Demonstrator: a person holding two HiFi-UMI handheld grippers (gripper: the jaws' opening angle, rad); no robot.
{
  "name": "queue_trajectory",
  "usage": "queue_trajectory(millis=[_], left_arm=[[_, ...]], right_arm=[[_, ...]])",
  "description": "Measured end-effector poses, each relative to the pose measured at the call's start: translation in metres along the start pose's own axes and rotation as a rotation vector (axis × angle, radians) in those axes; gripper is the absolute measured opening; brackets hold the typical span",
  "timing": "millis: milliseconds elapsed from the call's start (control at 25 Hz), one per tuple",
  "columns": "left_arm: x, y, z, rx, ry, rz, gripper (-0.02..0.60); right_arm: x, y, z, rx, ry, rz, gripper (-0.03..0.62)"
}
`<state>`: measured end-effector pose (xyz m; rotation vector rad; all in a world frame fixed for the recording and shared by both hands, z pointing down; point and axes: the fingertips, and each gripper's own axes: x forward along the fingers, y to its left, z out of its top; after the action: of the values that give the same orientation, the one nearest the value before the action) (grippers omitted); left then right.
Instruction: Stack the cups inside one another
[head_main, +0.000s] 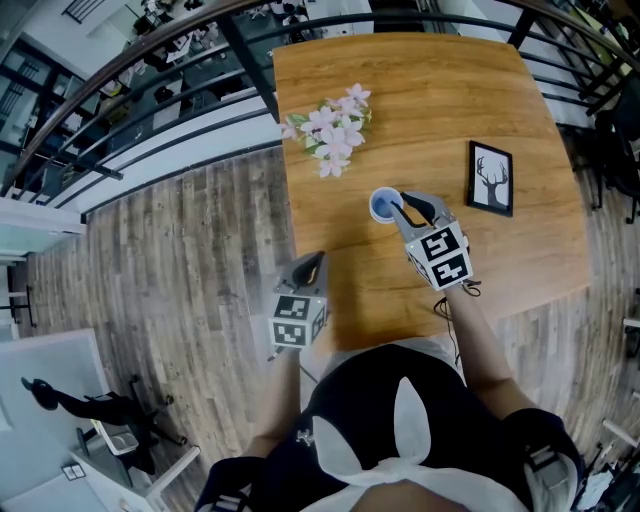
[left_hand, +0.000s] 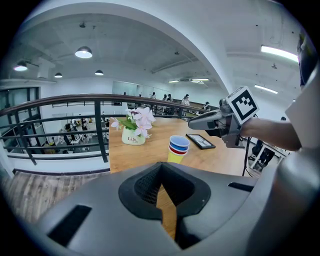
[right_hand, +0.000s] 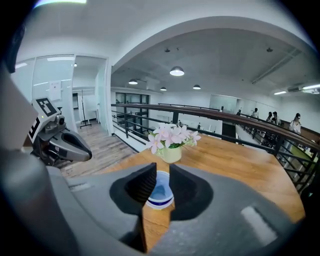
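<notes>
A stack of nested paper cups (head_main: 381, 207), blue on top with red and yellow rims below (left_hand: 177, 147), stands upright near the middle of the wooden table (head_main: 440, 110). My right gripper (head_main: 402, 205) hovers just above and to the right of the stack without touching it. Its jaws stand a narrow gap apart with nothing between them, and the blue cup (right_hand: 160, 197) shows beyond that gap. My left gripper (head_main: 318, 258) hangs at the table's near left edge, away from the cups, with its jaws (left_hand: 161, 165) closed together and empty.
A small white pot of pink flowers (head_main: 335, 125) stands at the table's far left. A black framed deer picture (head_main: 490, 178) lies to the right of the cups. A metal railing (head_main: 200, 110) runs behind the table, and plank floor lies to the left.
</notes>
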<state>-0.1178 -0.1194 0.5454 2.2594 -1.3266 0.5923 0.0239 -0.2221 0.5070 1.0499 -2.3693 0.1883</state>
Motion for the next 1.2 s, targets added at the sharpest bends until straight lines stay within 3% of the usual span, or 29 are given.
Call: queue_trajectory(millis=[120, 480, 680, 1200], left_arm=[[-0.001, -0.001, 0.001, 0.003, -0.004, 0.001, 0.017], [-0.006, -0.004, 0.002, 0.007, -0.018, 0.003, 0.017], [-0.009, -0.006, 0.0, 0.007, -0.022, 0.005, 0.017], [-0.02, -0.011, -0.001, 0.015, -0.028, 0.008, 0.016]], right_arm=[[-0.006, -0.003, 0.004, 0.008, -0.034, -0.017, 0.0], [-0.017, 0.002, 0.005, 0.055, -0.053, 0.008, -0.002], [-0.027, 0.008, 0.012, 0.08, -0.113, 0.042, -0.002], [-0.035, 0.013, 0.007, 0.074, -0.094, 0.02, -0.002]])
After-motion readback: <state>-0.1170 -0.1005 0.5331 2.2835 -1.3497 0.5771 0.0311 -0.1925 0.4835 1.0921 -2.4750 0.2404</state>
